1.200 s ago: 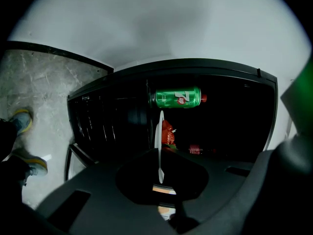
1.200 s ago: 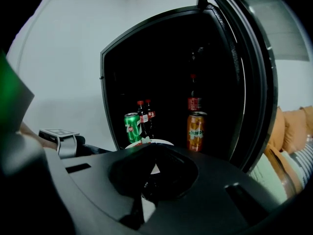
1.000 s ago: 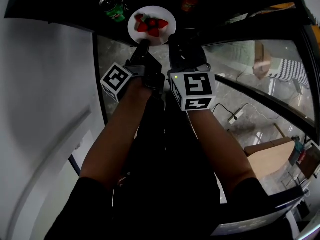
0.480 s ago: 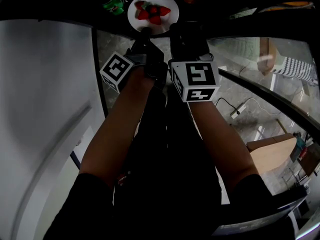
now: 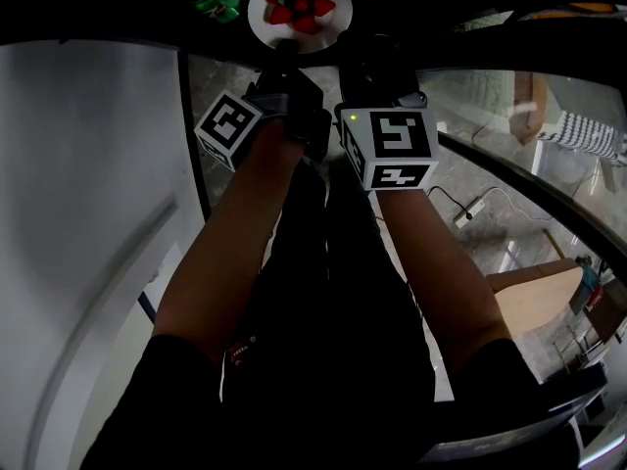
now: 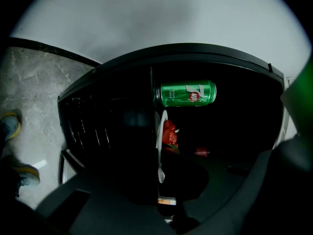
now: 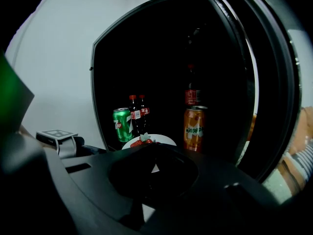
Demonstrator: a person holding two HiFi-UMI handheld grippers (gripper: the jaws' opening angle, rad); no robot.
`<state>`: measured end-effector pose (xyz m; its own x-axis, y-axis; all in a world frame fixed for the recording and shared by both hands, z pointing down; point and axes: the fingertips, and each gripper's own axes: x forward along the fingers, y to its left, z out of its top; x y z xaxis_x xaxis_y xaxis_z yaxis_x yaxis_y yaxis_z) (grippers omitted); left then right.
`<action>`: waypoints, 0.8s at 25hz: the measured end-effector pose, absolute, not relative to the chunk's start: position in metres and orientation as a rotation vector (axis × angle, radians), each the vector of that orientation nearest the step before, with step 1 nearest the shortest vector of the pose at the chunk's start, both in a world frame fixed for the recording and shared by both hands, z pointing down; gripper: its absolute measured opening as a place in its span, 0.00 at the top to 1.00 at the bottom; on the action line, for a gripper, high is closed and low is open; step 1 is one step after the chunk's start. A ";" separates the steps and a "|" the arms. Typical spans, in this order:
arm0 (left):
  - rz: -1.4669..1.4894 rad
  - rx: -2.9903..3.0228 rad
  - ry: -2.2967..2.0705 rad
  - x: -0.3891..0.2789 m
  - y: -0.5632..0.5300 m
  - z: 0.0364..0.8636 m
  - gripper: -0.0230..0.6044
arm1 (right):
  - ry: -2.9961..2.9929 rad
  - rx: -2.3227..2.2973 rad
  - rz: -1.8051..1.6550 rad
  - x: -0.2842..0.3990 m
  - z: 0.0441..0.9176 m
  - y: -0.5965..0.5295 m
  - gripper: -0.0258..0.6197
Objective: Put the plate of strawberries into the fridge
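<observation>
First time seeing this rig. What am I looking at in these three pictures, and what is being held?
No robot here: a person holds a two-jawed tool in each hand. The head view looks down from the person's head over both arms; the other two cameras ride on the tools, looking along their jaws. The left tool clamps the rim of a white plate of strawberries, held at the open fridge. The right tool sits by the plate's near edge, jaws together; contact is too dark to judge. Inside stand a green can, an orange can and two bottles.
</observation>
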<state>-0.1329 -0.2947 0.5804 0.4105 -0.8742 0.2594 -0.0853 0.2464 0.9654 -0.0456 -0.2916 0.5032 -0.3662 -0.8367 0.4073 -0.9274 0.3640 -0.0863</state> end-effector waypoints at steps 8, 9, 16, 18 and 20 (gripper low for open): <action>-0.751 1.240 -1.020 -0.134 -0.304 0.579 0.93 | -2.329 1.571 0.453 -0.038 0.512 -0.289 0.95; -0.755 1.246 -1.023 -0.135 -0.305 0.579 0.93 | -2.328 1.571 0.456 -0.037 0.514 -0.289 0.95; -0.805 1.247 -1.034 -0.139 -0.304 0.574 0.93 | -2.335 1.568 0.474 -0.036 0.517 -0.288 0.95; -0.816 1.239 -1.028 -0.139 -0.304 0.573 0.93 | -2.336 1.567 0.474 -0.036 0.517 -0.288 0.95; -0.825 1.238 -1.023 -0.138 -0.303 0.571 0.93 | -2.337 1.565 0.475 -0.035 0.517 -0.288 0.95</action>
<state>-0.1381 -0.3029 0.5712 0.3474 -0.9231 0.1650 -0.0343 0.1633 0.9860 -0.0354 -0.2884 0.5170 -0.3689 -0.8330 0.4122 -0.9278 0.3562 -0.1107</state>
